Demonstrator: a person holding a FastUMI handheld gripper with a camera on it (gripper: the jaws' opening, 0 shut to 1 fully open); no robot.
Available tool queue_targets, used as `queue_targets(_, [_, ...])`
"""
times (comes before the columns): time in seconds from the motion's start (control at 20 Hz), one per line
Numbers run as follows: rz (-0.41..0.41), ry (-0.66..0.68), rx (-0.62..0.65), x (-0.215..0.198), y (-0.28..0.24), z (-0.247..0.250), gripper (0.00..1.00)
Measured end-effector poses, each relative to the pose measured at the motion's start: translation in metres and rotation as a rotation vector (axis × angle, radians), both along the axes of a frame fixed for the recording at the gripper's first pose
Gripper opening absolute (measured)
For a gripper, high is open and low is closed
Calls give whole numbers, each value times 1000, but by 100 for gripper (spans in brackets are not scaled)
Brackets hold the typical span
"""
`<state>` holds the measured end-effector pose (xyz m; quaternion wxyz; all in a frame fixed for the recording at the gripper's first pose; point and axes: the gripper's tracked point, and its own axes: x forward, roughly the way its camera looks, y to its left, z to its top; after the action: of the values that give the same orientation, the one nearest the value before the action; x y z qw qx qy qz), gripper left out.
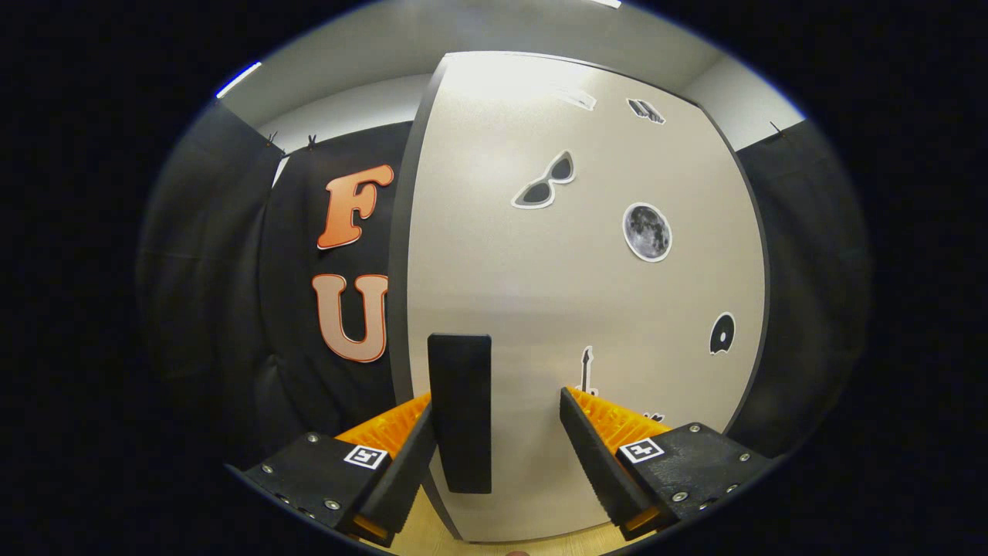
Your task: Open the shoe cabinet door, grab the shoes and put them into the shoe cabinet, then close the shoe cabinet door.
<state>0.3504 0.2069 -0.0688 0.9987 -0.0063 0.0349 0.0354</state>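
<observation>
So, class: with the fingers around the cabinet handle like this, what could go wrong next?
1. The gripper is open, and the handle sits close against one finger; closing off-centre could give a weak grip that slips.
2. The door fills the space ahead and may swing into the gripper.

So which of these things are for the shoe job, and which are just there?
For the job:
cabinet door, not yet pulled open
black handle, between the open jaws
gripper

Just there:
sunglasses sticker
moon sticker
guitar sticker
black cloth wall
</observation>
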Motion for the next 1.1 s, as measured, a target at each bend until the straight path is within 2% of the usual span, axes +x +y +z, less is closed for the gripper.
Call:
queue_targets(0.2, [4,-12,8,-7,-1,7,94])
queue_targets(0.45, [22,-22,20,-37,-8,25,94])
queue_targets(1.1, [-1,-21,59,-184,-91,70,95])
